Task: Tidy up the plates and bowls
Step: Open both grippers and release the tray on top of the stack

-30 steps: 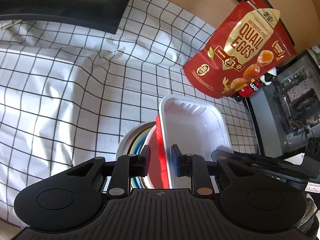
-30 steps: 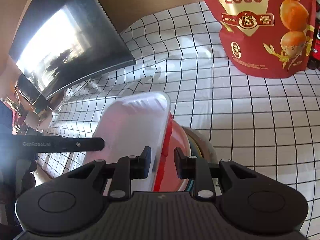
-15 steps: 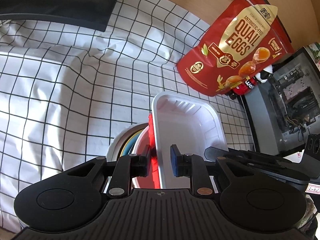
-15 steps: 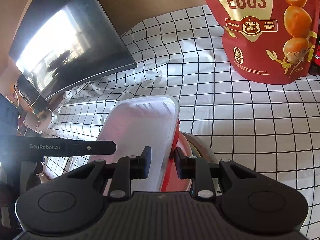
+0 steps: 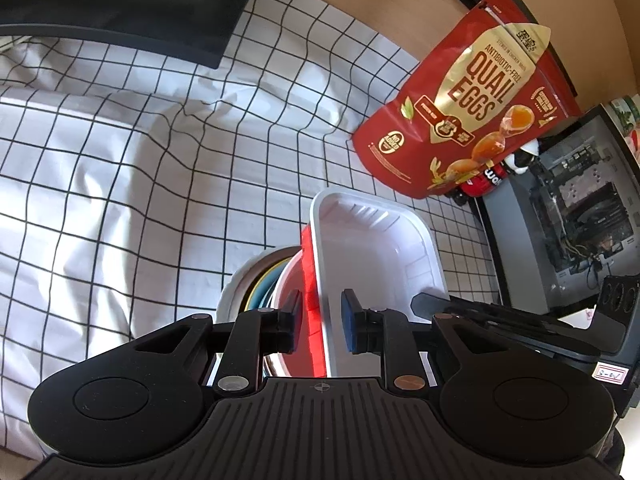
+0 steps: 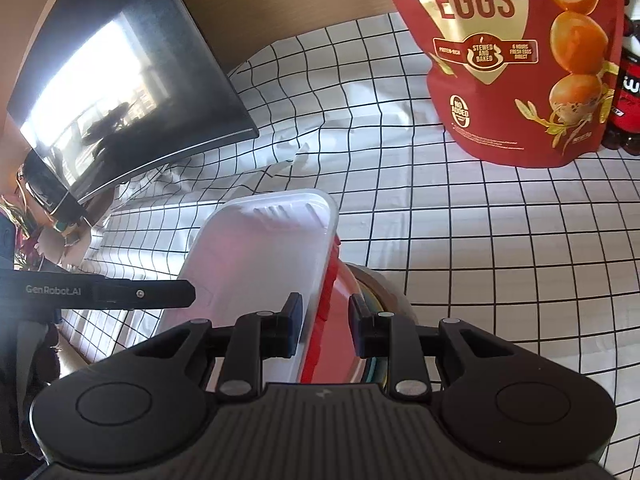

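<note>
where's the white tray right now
The white tray sits atop the red tray and stacked bowls, its opposite rims between both grippers' fingers, with the quail eggs bag behind.

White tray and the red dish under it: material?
White tray: likely thin moulded plastic, matt; ribbed walls, rolled rim, light glows through it in the right wrist view. Red dish: probably glossy plastic; ridged edge, bright sheen.

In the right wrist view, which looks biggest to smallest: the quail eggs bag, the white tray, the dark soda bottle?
1. Quail eggs bag, though cut off at the top.
2. White tray, a close second; it sits nearer the camera, so true size is unsure.
3. Dark soda bottle, mostly hidden at the frame edge.
</note>
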The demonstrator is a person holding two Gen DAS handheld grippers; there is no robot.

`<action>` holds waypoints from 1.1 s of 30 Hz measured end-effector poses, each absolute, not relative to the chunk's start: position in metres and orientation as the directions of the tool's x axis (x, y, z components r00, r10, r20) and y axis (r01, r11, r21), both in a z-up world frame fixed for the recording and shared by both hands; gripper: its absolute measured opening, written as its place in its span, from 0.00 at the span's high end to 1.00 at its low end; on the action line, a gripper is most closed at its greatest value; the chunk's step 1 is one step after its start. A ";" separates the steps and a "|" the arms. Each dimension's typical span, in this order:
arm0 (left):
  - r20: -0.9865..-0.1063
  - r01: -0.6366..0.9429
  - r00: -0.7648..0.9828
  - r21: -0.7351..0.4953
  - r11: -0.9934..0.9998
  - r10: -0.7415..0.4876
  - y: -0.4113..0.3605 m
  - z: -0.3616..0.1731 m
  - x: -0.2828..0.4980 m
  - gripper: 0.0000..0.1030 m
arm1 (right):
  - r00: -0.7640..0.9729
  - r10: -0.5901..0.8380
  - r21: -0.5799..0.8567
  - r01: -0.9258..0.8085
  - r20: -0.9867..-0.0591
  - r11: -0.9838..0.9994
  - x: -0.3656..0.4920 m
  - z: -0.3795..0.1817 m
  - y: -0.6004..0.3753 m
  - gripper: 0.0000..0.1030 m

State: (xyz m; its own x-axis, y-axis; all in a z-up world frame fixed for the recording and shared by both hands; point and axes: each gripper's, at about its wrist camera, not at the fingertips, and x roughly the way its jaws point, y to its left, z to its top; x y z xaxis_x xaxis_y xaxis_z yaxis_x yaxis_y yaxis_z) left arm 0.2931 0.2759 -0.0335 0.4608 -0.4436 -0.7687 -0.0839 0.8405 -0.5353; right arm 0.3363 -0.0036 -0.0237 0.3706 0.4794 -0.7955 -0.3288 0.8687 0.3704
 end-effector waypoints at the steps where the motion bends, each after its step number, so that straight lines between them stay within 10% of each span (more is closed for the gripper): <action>1: -0.767 -0.082 0.460 -0.539 0.839 -0.448 0.275 -0.033 0.293 0.78 | 0.372 0.479 0.370 -0.328 -0.795 0.869 0.336 -0.023 -0.004 0.76; 33: -0.655 -0.037 0.686 -0.465 0.885 -0.315 0.280 0.015 0.226 0.78 | 0.578 0.352 0.257 -0.243 -0.736 0.935 0.255 0.030 -0.020 0.66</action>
State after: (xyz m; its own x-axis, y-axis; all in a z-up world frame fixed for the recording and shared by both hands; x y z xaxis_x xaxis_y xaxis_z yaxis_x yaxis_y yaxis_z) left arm 0.2260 0.2800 0.0148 0.6863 -0.3154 -0.6554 -0.0370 0.8848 -0.4645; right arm 0.2545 -0.0203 0.0304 0.5783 0.3523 -0.7359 -0.2428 0.9354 0.2571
